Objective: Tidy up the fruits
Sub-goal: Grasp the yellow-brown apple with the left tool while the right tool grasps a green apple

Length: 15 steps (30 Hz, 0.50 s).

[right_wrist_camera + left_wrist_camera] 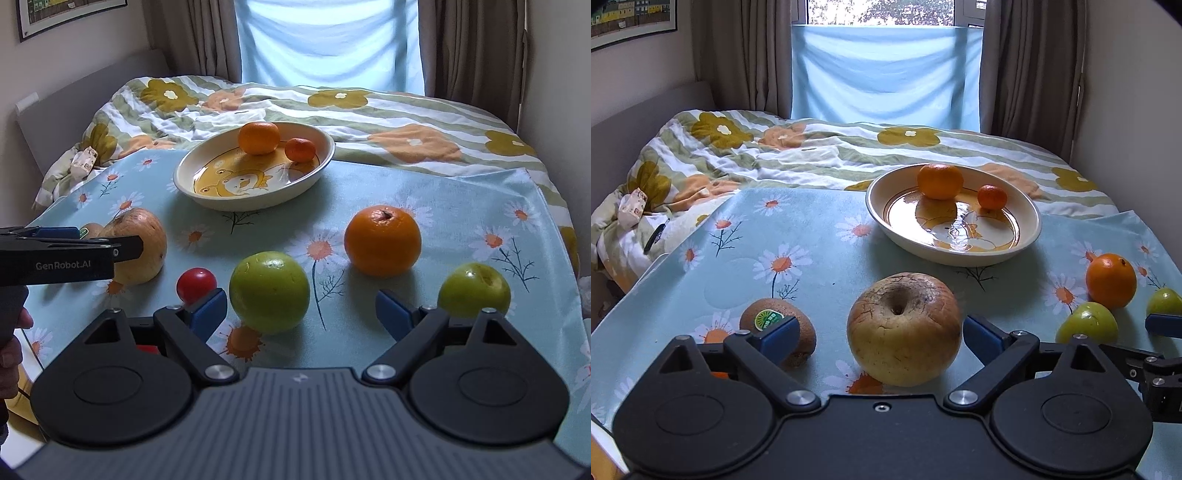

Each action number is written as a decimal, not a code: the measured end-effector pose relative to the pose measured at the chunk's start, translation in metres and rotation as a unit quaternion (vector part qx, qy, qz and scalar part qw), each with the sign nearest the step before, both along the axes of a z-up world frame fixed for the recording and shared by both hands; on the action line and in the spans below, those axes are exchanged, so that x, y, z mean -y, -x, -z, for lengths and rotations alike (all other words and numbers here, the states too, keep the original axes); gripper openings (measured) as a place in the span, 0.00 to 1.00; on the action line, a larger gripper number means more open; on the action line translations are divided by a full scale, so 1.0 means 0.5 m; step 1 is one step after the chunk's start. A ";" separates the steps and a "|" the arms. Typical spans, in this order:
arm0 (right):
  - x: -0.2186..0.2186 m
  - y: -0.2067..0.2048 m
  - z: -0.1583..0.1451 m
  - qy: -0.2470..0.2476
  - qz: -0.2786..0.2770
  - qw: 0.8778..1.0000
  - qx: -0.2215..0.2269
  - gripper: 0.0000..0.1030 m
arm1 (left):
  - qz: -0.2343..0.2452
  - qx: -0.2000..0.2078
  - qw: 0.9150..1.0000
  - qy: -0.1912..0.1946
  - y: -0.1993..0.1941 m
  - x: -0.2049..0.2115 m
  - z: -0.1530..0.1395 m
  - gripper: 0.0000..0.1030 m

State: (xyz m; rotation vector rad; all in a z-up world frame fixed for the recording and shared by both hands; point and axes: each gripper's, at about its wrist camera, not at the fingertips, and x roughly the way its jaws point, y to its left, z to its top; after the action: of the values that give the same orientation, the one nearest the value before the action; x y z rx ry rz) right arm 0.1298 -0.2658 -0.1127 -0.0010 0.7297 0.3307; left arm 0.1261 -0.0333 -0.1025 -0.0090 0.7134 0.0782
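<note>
A cream bowl (1027, 236) (192, 184) at the back of the table holds a large tangerine (940, 181) (258, 137) and a small one (992, 196) (300, 148). My left gripper (879, 334) is open around a yellow-brown apple (905, 328) (142, 245), its blue pads apart from it on both sides. A kiwi (768, 317) lies left of it. My right gripper (301, 314) is open, with a green apple (269, 290) between its fingers. An orange (382, 245) (1111, 280), a second green apple (474, 290) (1165, 301) and a small red fruit (195, 284) lie nearby.
The table carries a light blue daisy cloth (798, 236) (443, 206). Behind it is a bed with a flowered quilt (820, 151) (388, 110), curtains and a window. The left gripper's body (55, 254) shows at the left of the right wrist view.
</note>
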 end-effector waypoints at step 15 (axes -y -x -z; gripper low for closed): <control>-0.027 -0.025 0.017 -0.001 -0.003 1.000 -0.009 0.86 | 0.030 -0.028 0.999 0.030 -0.026 -0.001 0.025 0.75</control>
State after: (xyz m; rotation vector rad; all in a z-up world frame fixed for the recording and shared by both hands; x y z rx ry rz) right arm 0.1422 -0.2523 -0.1210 0.0026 0.7478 0.3377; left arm 0.1388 -0.0330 -0.1152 -0.0434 0.7716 0.0004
